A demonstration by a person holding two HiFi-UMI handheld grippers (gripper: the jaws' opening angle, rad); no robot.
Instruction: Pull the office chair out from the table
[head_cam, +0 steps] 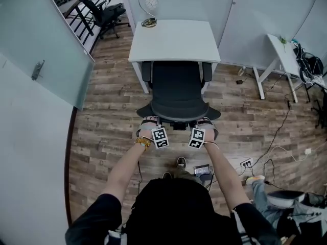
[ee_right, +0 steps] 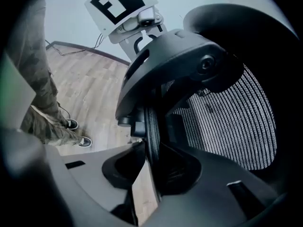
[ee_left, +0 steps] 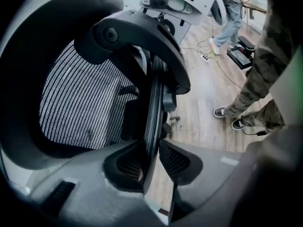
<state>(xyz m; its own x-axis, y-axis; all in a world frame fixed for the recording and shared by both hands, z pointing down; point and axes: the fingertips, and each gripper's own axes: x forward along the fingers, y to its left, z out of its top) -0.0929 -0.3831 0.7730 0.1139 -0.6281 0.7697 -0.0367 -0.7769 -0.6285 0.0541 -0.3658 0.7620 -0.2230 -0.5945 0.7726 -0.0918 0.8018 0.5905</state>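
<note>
**Office chair at the white surface, both tongs on its backrest**

The office chair (head_cam: pixel 178 93) stands on the wood floor (head_cam: pixel 104 119), facing the white surface (head_cam: pixel 173 37). The front of its seat and its two armrests sit right at the near edge of that surface. Its black mesh backrest (ee_left: pixel 80 98) is turned toward the person, whose two arms reach forward to the backrest's top edge.

The left tongs (ee_left: pixel 151 142) straddle the backrest's thin rim (ee_left: pixel 154 112). The jaws stand apart: the rim lies against one jaw, and floor shows through the gap between it and the other jaw.

The right tongs (ee_right: pixel 152 144) straddle the same rim further along. Their jaws are likewise apart, with the rim against the jaw on the mesh side and a strip of floor visible beside the other. Neither pair is pressed shut on the rim from both sides.

In the head view the two marker cubes sit side by side just behind the top of the backrest. A second white table (head_cam: pixel 283 52) stands well apart at the right. Cables (head_cam: pixel 278 131) trail over the floor near it.
</note>
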